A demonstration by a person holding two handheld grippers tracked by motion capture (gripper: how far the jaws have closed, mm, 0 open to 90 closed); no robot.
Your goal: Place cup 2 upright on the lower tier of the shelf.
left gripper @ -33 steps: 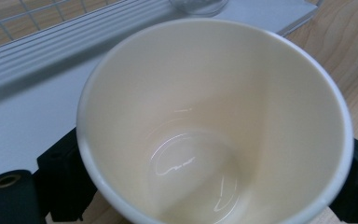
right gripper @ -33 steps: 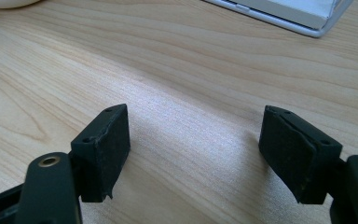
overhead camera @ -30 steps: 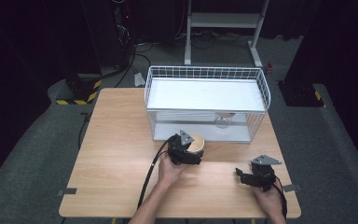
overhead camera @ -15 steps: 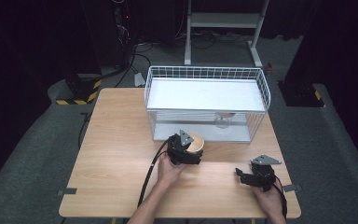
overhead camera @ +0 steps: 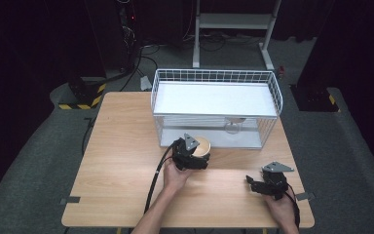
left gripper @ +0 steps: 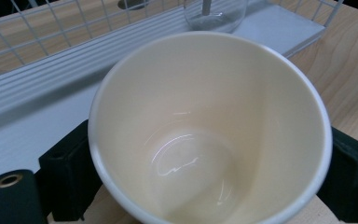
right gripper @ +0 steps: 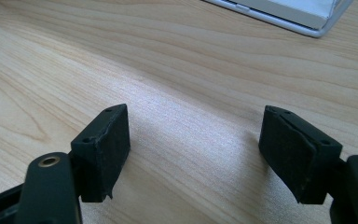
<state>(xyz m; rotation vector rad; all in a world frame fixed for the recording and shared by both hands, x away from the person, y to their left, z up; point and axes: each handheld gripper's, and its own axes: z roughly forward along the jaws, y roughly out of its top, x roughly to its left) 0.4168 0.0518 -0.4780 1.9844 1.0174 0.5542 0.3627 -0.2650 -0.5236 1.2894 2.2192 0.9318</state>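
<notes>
One cup (left gripper: 209,126) pinched in left gripper (overhead camera: 191,155), just beside wire basket (overhead camera: 272,87), not yet in it. Right gripper (right gripper: 193,154) spread, empty, resting on table (overhead camera: 121,146).

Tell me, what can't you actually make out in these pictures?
- Cup: its outer wall and base, cut off by the bottom edge of the left gripper view.
- Clear glass in the wire basket: too small in the high view; cut off at the top edge of the left gripper view.
- Right gripper: its jaws are tiny in the high view.
</notes>
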